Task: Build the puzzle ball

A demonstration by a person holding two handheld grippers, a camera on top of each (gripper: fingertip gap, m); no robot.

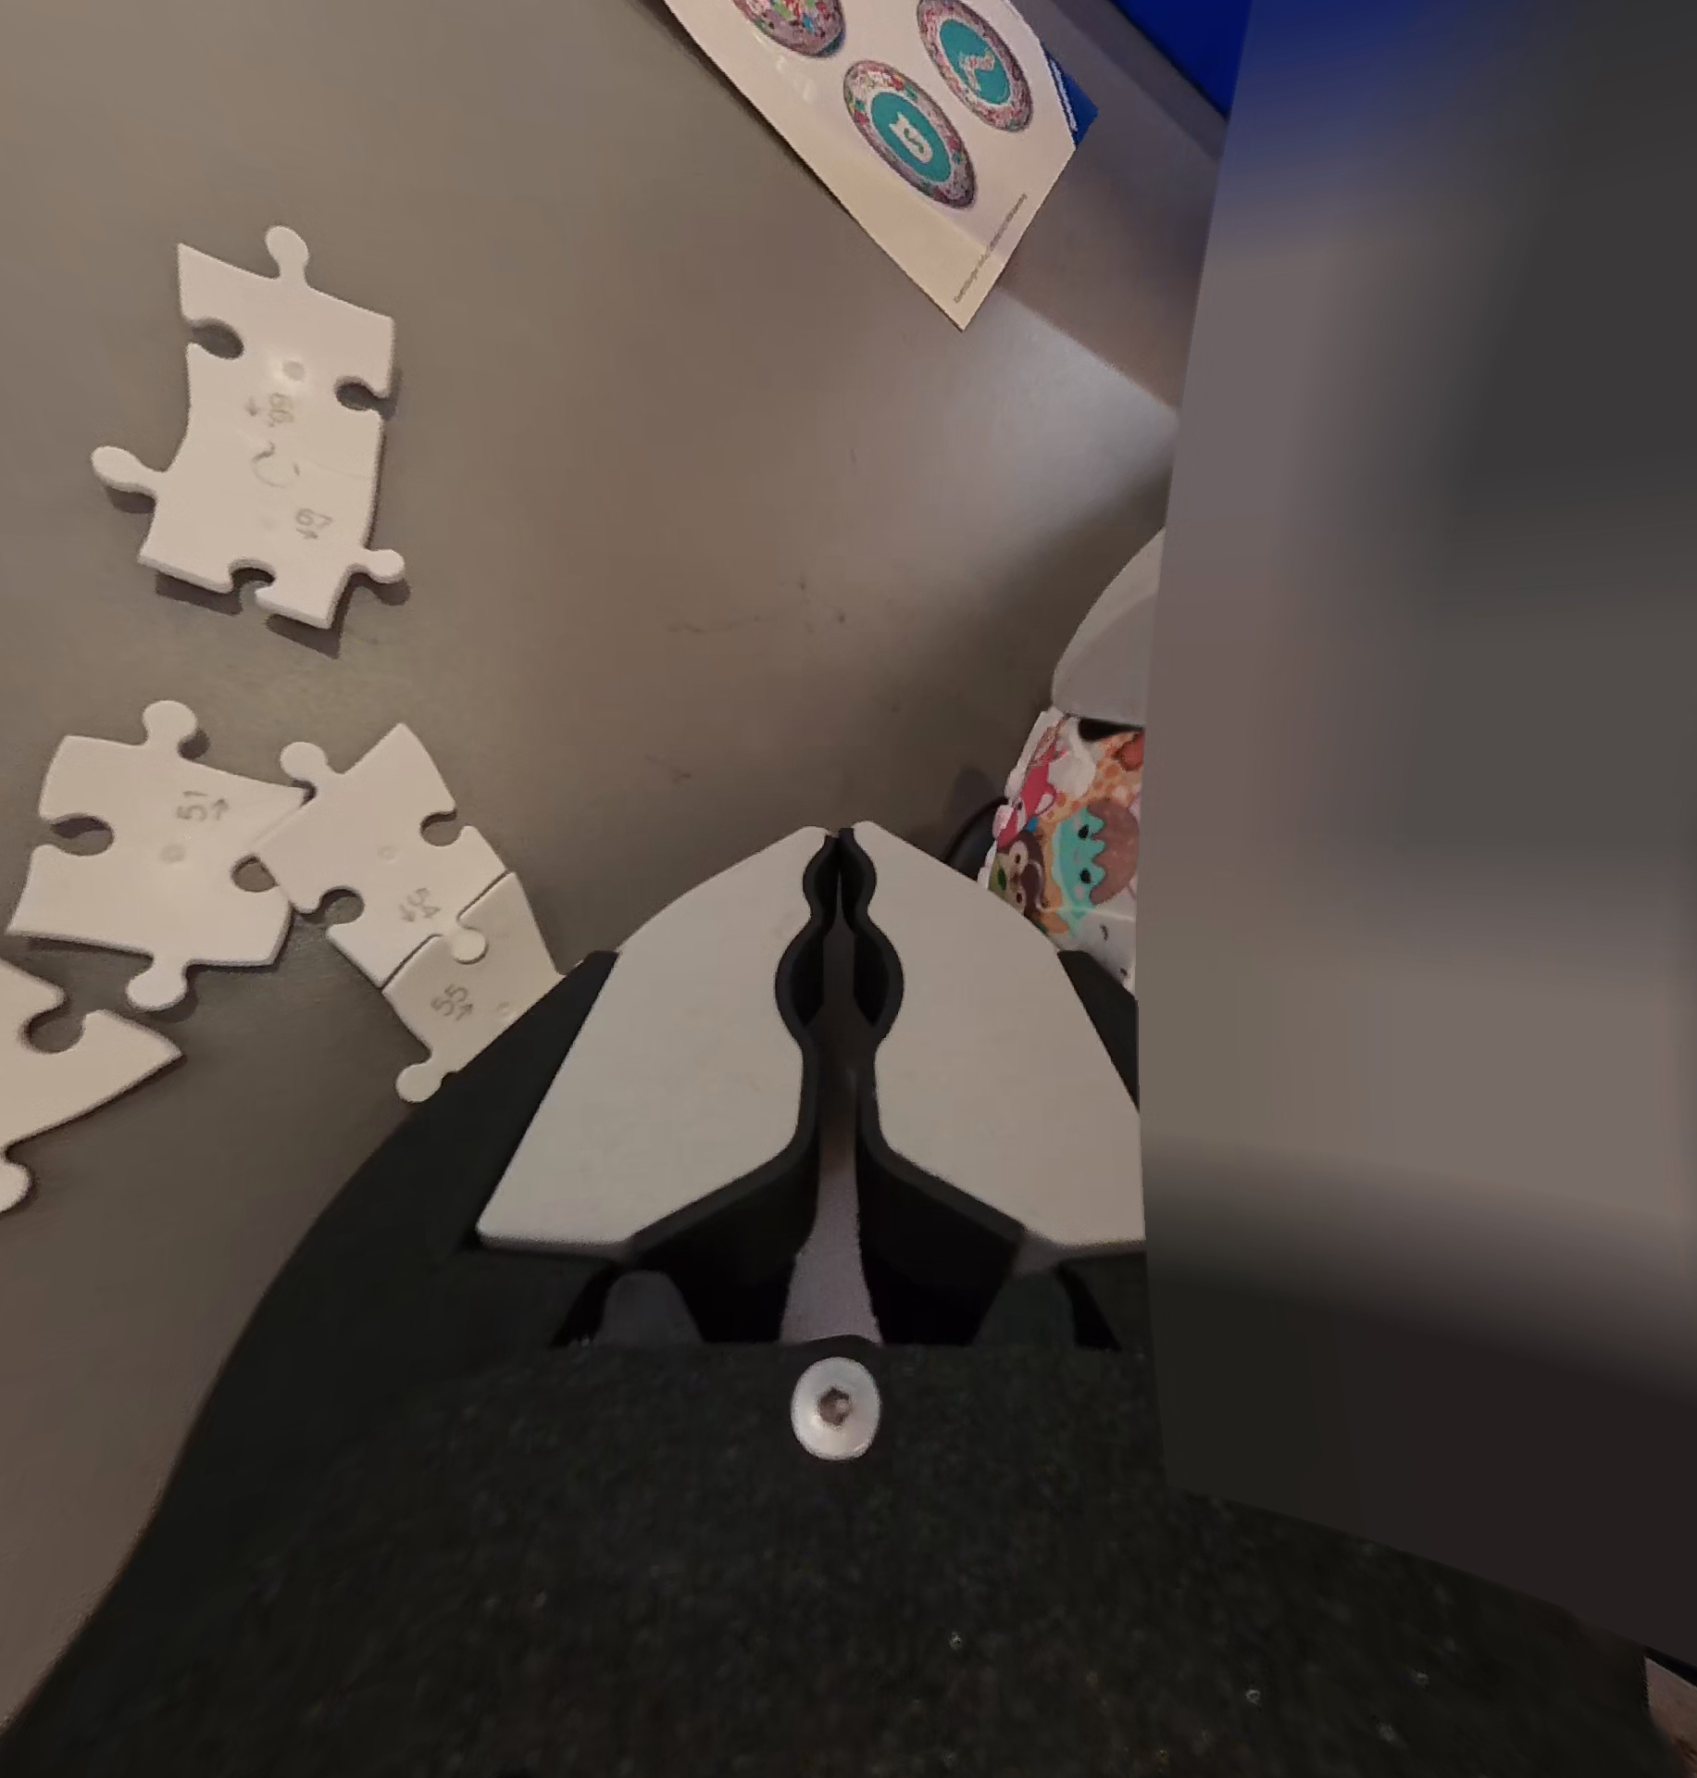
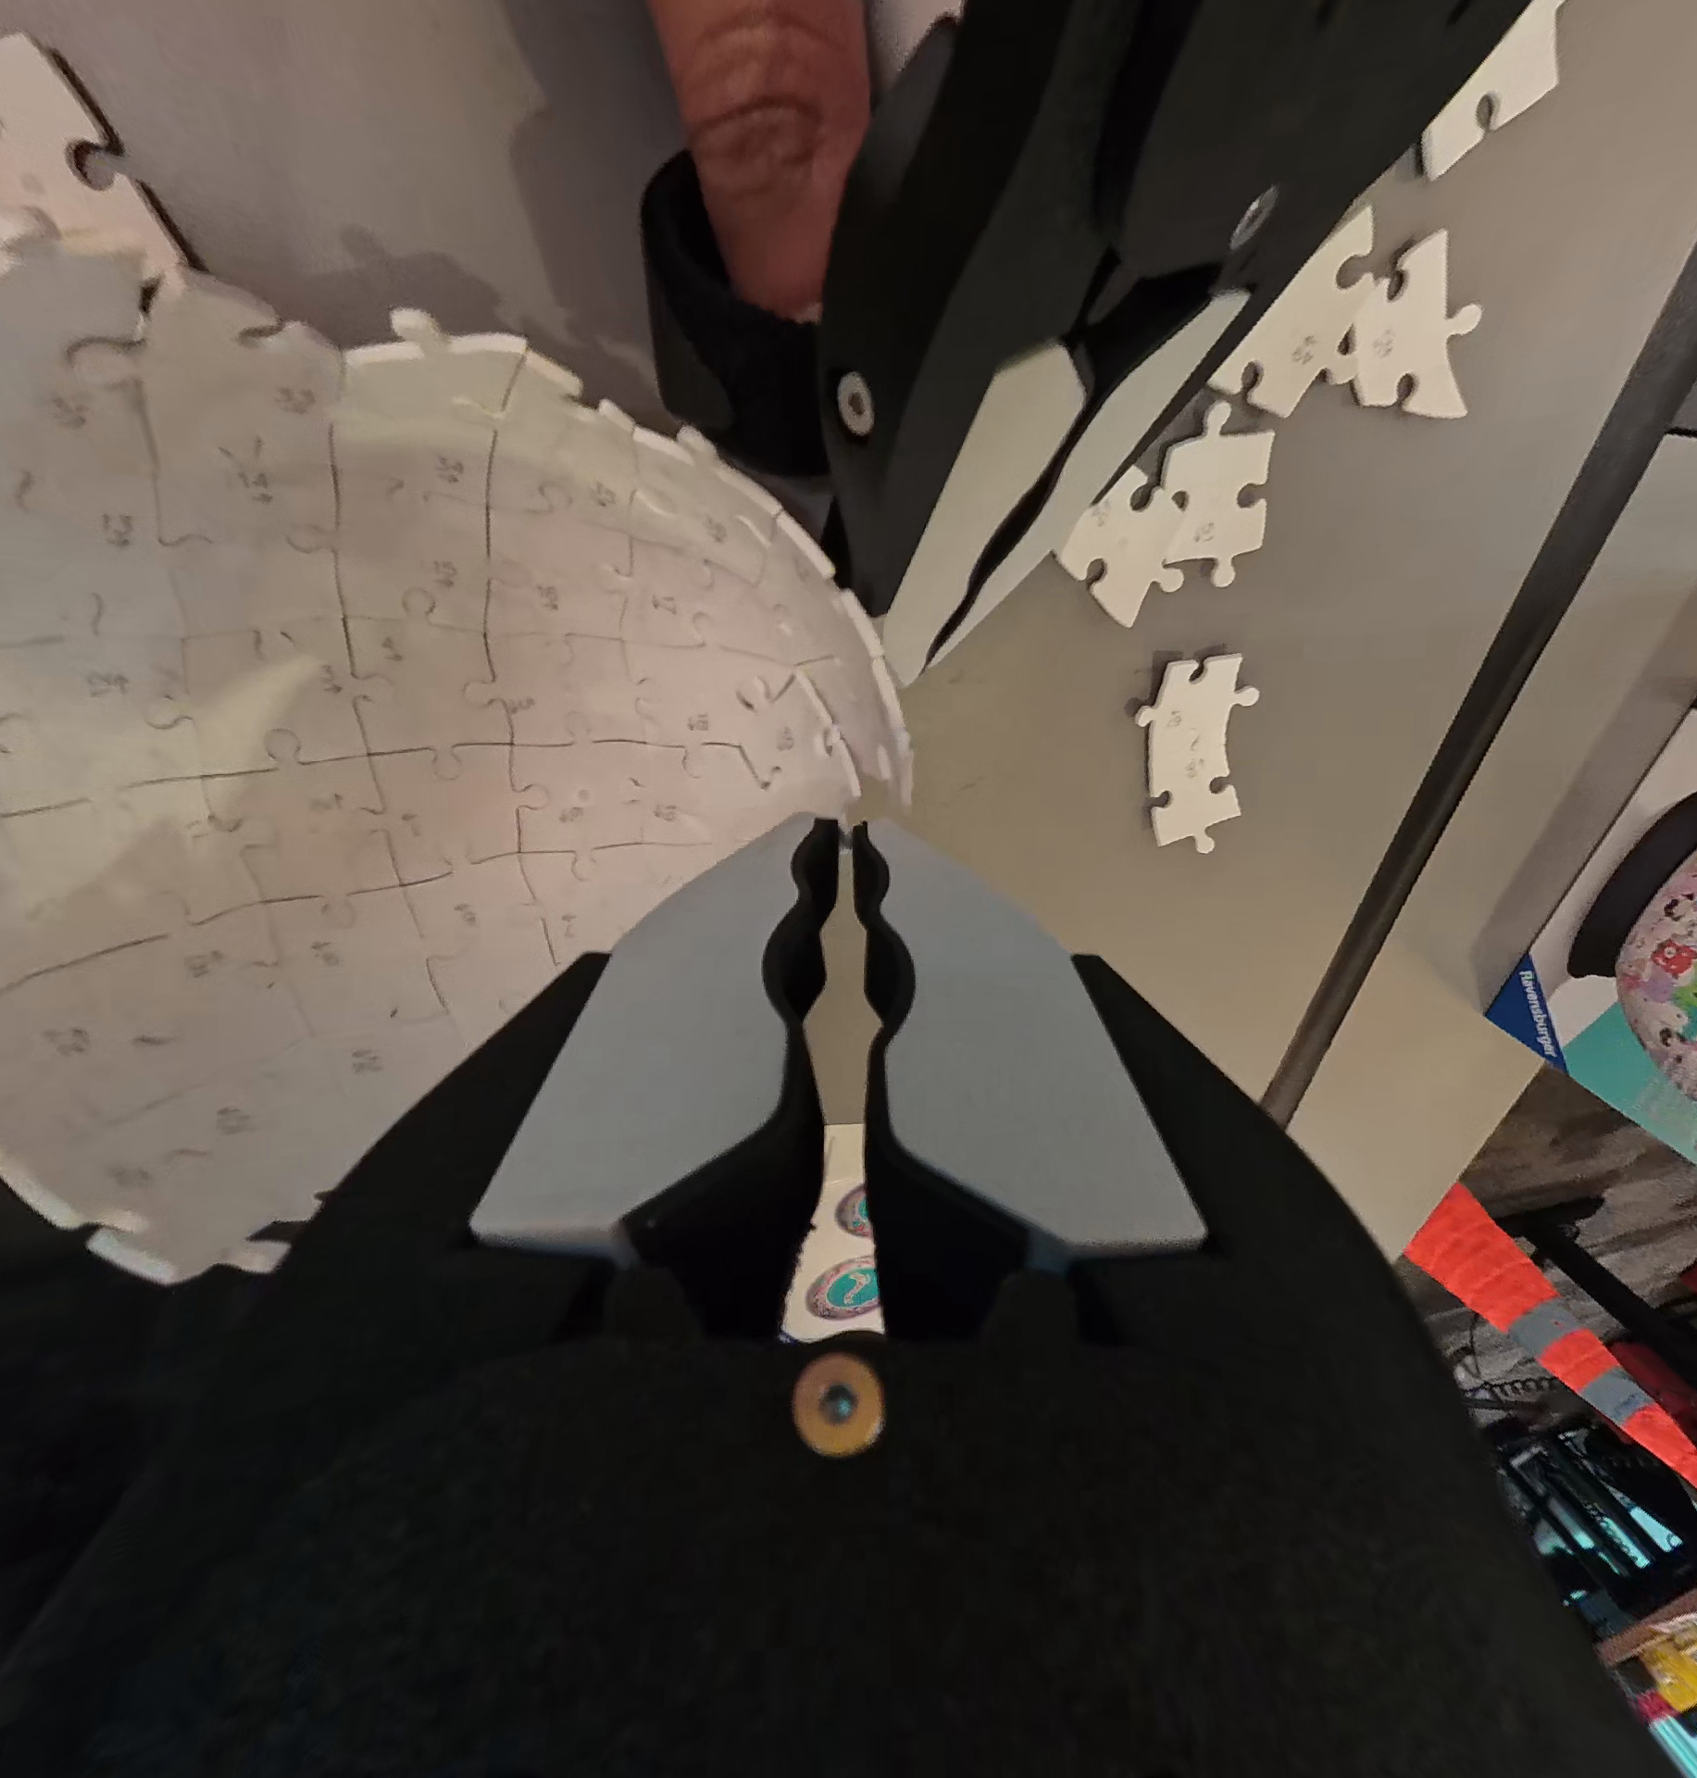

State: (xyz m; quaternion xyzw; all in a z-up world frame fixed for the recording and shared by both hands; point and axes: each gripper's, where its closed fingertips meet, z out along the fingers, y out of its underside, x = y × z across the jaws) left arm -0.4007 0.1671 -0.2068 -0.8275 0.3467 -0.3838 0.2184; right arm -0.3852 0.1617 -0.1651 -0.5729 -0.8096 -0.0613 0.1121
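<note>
Loose white puzzle pieces lie face down on the grey bench, to the left of the left gripper; one joined pair sits far left, and a cluster lies nearer, its closest piece partly hidden under the gripper's black body. A printed sheet with round coloured pictures lies at the far edge. A large blurred patch covers the right side of that view, and a strip of the ball's coloured outer face shows just beside it. The left gripper's fingers are clenched together, and I cannot tell whether anything is between them.

In the right wrist view the half-built puzzle ball fills the left, its white numbered inner side showing, raised off the bench. The right gripper has its fingers nearly closed at the ball's jagged rim; whether they pinch it cannot be told. The left gripper crosses the top, a hand behind it. Beyond the bench edge, the puzzle box stands at the right among dim clutter.
</note>
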